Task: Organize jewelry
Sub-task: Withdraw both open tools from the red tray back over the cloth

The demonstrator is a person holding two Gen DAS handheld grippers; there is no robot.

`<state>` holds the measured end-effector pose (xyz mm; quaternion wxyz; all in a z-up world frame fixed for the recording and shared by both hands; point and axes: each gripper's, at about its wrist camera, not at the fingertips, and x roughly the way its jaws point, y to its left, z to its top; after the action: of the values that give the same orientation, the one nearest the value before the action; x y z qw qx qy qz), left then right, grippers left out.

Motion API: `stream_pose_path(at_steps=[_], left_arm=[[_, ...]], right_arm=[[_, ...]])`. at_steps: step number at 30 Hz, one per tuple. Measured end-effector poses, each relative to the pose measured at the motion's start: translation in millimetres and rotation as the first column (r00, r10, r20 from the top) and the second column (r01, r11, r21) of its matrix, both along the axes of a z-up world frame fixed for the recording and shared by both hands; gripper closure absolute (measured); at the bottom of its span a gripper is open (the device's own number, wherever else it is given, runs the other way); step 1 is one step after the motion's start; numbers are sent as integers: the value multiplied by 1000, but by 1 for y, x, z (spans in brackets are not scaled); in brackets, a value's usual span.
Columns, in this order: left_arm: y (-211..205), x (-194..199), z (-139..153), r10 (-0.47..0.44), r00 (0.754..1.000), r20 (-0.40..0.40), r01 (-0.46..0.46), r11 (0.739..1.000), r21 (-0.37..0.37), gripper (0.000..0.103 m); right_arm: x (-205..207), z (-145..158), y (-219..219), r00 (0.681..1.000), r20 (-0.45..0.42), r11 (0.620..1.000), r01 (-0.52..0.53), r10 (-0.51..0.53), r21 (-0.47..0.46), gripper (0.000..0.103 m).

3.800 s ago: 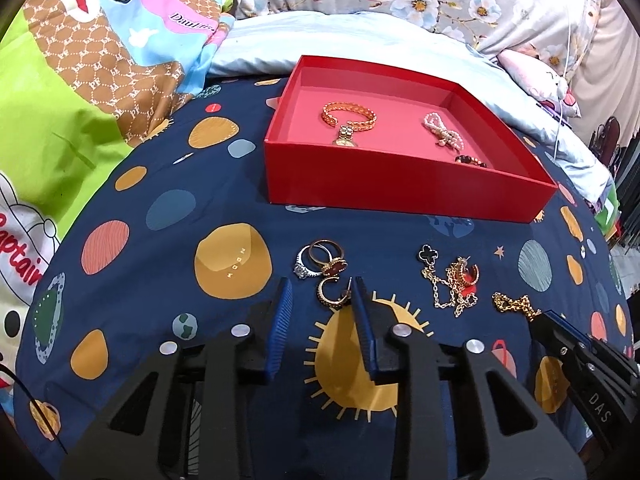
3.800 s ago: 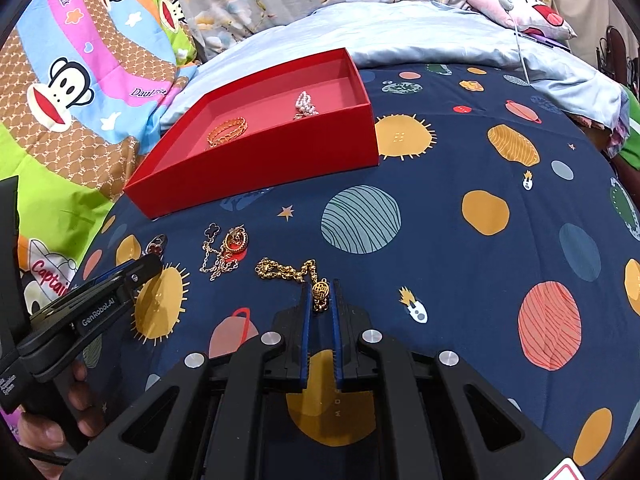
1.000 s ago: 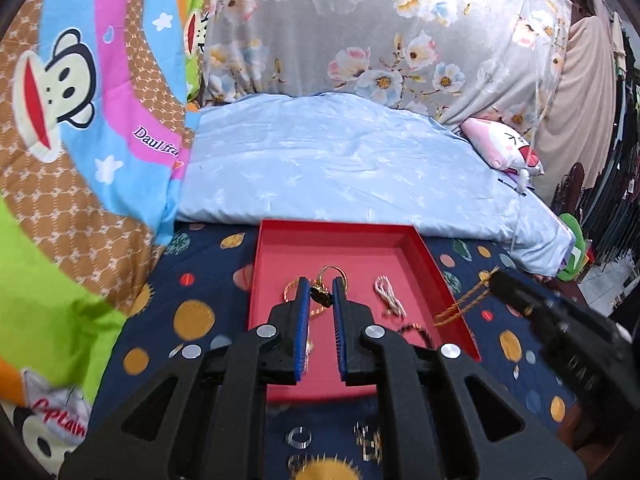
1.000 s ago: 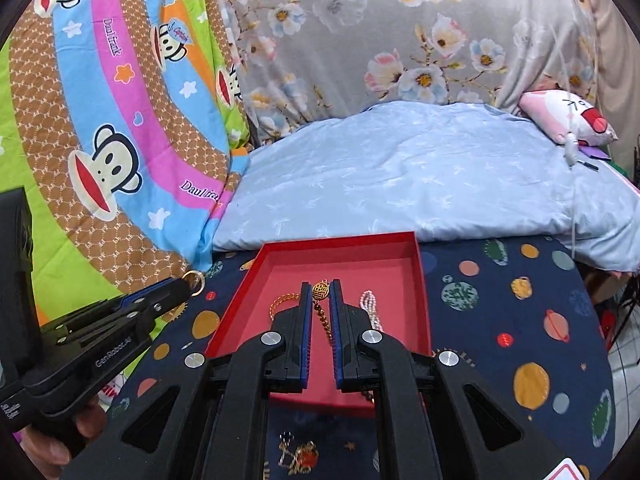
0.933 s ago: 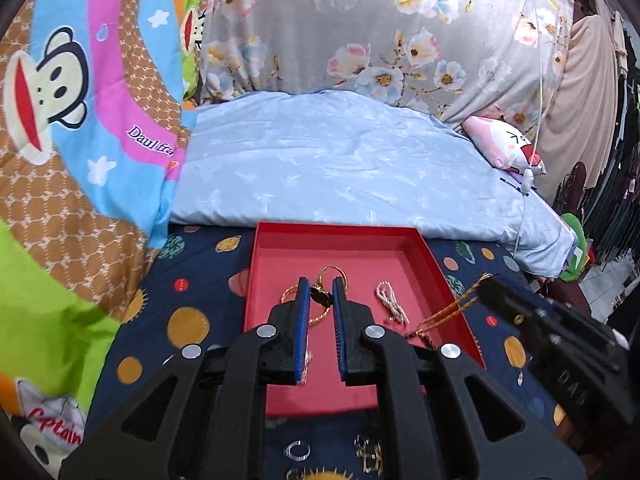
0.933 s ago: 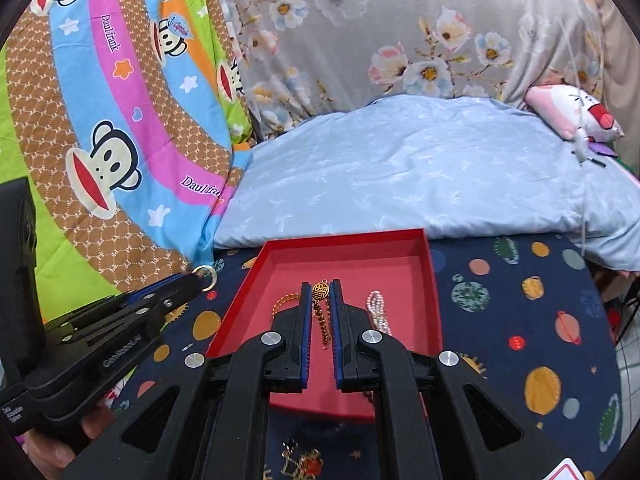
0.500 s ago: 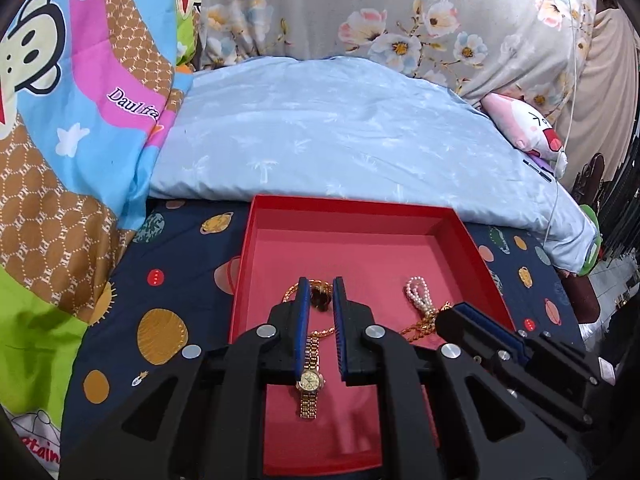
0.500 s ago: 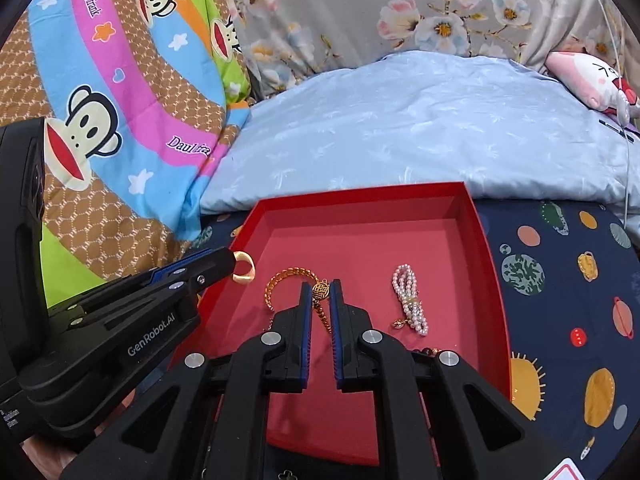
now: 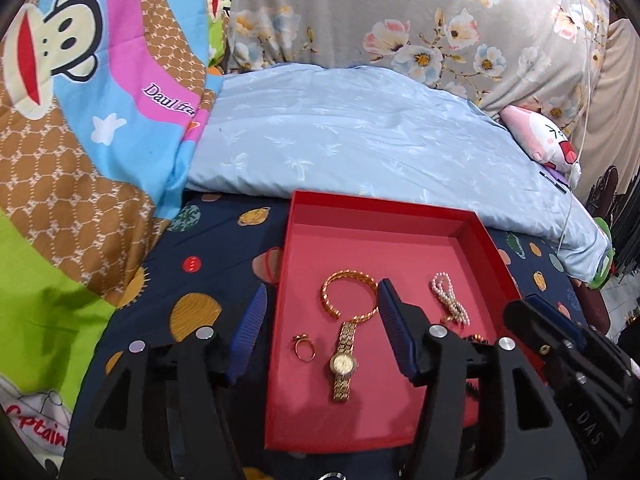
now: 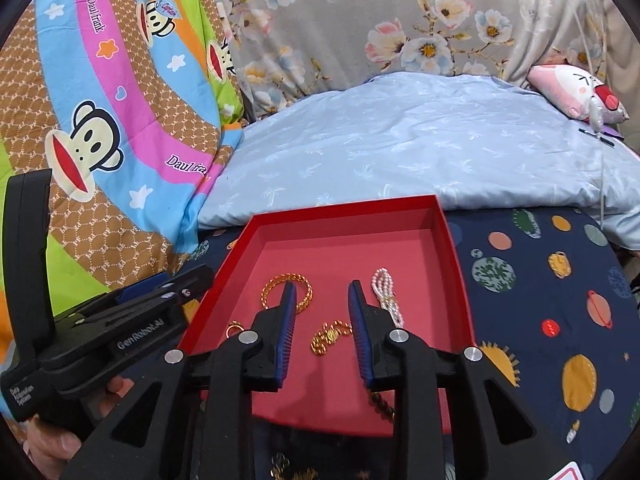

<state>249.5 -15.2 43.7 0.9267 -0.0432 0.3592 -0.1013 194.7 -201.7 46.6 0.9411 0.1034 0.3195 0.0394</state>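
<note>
Both grippers hang over the red tray point(image 9: 484, 240) with their blue-padded jaws spread wide and nothing between them: the left gripper point(image 9: 320, 332) straddles the tray's left wall, one finger outside over the bedspread, and the right gripper point(image 10: 322, 328) sits above the tray's middle.

On the tray's matte pinkish-red floor lies the jewelry. A gold ring point(image 9: 304, 349) rests near the left wall, small and smooth (its top carries a tiny ornament, too small to make out). Just beside it is a gold watch point(image 9: 343, 362) with a round pale dial and a linked metal band, lying lengthwise. Its upper end touches a twisted, rope-textured gold bangle point(image 9: 349, 294), an open loop. Right of that is a folded strand of small white pearls point(image 9: 448, 300). In the right wrist view a crumpled gold chain point(image 10: 330, 336) with a round pendant lies heaped directly between the right gripper's fingers.

The tray is a shallow cardboard rectangle with upright glossy walls, sitting on a navy bedspread point(image 10: 540, 300) printed with planets and suns, before a pale blue pillow point(image 9: 360, 140).
</note>
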Motion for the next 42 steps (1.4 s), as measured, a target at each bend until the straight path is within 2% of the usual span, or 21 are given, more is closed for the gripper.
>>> stream_pose_path(at_steps=[5,13,23,33,42], left_arm=[[17,-38,2,16,1000,-4,-17,1000,-22,46],[34,-95,-12,34,999,-43,-35,999,-17,42],[37,-140,-37,31,993,-113,-32,999,-6,42],[37,-157,-56,45,988,-146,-40,999,36,42],[48,-151,-61,72,985,-154,-67,997,32,42]], right_arm=[[-43,-1,-1,1000,3,1000,24,-24,-3,75],[-102,-32,8,995,-94,999,28,-24,44,75],[-140,-63,16,984,-179,998,29,-18,59,75],[-143,-72,26,981,-194,999,16,-8,40,75],[-104,-79,31,977,-212,1000,12,-7,20,75]])
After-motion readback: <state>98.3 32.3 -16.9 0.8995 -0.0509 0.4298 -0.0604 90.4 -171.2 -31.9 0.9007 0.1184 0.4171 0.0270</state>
